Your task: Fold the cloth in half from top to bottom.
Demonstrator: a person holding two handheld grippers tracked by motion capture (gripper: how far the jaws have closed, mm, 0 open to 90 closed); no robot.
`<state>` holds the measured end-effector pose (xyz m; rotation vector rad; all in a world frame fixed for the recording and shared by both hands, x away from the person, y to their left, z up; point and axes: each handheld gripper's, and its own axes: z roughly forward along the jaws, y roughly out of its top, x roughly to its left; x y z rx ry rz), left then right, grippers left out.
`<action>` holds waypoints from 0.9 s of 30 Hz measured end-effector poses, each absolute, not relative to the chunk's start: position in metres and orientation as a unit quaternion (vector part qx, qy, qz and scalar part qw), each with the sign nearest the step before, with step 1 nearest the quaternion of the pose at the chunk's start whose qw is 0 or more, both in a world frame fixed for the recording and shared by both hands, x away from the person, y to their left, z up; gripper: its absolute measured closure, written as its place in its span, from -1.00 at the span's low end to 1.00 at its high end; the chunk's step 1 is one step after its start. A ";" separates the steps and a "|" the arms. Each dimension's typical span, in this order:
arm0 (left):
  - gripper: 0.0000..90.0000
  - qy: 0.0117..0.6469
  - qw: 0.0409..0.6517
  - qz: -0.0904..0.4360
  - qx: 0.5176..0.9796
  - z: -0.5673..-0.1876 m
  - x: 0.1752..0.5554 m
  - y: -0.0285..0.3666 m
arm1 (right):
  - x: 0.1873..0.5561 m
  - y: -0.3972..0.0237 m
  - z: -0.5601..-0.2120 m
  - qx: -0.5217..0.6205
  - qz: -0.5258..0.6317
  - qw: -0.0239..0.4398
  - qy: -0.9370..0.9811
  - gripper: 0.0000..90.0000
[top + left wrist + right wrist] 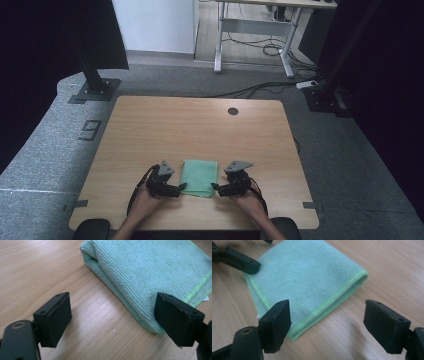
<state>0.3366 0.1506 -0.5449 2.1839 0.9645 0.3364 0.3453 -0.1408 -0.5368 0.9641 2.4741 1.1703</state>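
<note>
Left tongs [181, 188]: spread, pinching nothing; in the left gripper view [112, 320] 1 jaw stood before the near corner of the cloth, the other over bare wood.
Right tongs [214, 188]: spread, pinching nothing; in the right gripper view [327, 325] 1 jaw stood before the cloth's hemmed edge, the other over bare wood.
Green cloth [200, 177]: folded flat, between the 2 tongs, near the front edge of the surface.
Surface [200, 125]: light wood, with 1 dark round cap [233, 111] near its far edge.
Hands [145, 200]: entered from the bottom of the high view.
</note>
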 end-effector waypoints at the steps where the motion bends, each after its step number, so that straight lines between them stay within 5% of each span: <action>1: -0.67 0.374 0.358 0.129 0.846 -0.545 0.337 0.150 | 0.347 -0.139 -0.538 0.330 0.396 0.120 0.849 -0.53; 10: -0.65 0.375 0.357 0.138 0.844 -0.534 0.336 0.150 | 0.350 -0.137 -0.539 0.334 0.376 0.133 0.854 -0.48; 16: -0.27 0.328 0.382 0.116 0.856 -0.515 0.326 0.133 | 0.335 -0.141 -0.528 0.312 0.390 0.089 0.862 0.25; 27: -0.28 0.354 0.360 0.130 0.853 -0.522 0.332 0.143 | 0.326 -0.119 -0.535 0.256 0.362 0.087 0.892 0.75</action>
